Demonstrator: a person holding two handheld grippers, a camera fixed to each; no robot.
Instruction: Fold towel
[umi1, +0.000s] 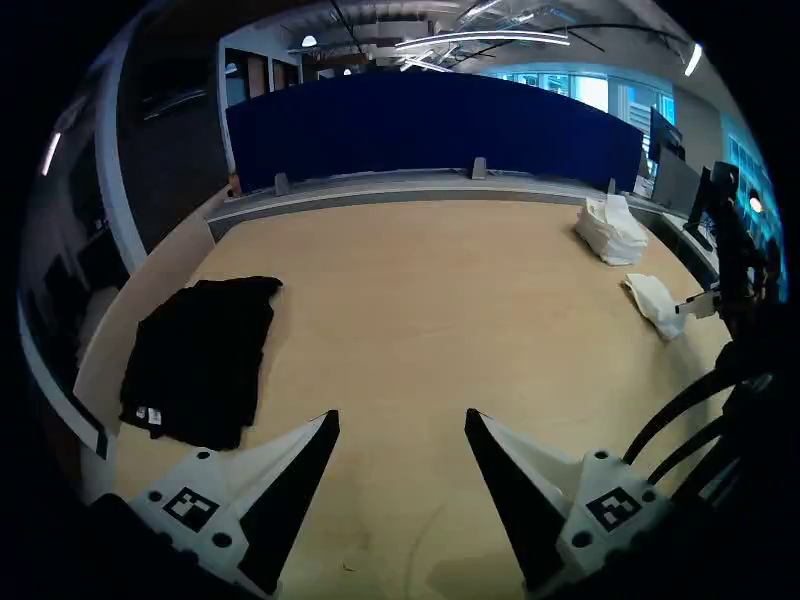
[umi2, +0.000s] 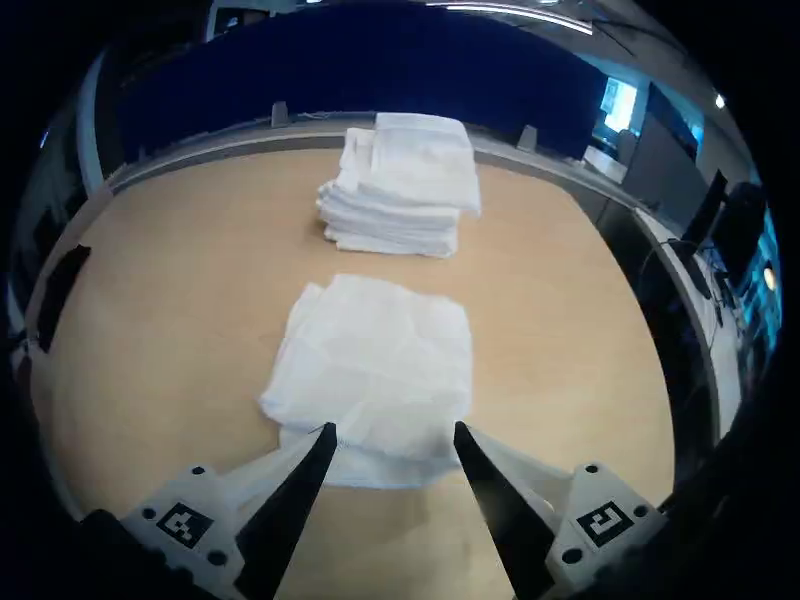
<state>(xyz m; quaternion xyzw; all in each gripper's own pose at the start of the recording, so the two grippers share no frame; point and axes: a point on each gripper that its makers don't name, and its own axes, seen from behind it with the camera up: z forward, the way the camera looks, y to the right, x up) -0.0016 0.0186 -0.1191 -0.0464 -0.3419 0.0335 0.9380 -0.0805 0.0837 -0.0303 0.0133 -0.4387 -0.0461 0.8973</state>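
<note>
On the left side of the wooden table (umi1: 430, 290) lies a black cloth (umi1: 200, 360). The left gripper (umi1: 402, 425) hangs over bare tabletop with its fingers spread wide and nothing between them. To the right, the white towel (umi2: 375, 375) lies folded and flat. The right gripper (umi2: 392, 432) is at its near edge, jaws apart, gripping nothing. Just beyond sits a stack of folded towels (umi2: 400, 185).

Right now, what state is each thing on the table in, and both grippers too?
white towel: folded, lying flat, not held
towel stack: folded, piled neatly
black cloth: lying loosely flat, not held
left gripper: open, empty
right gripper: open, empty, tips at the white towel's near edge
</note>
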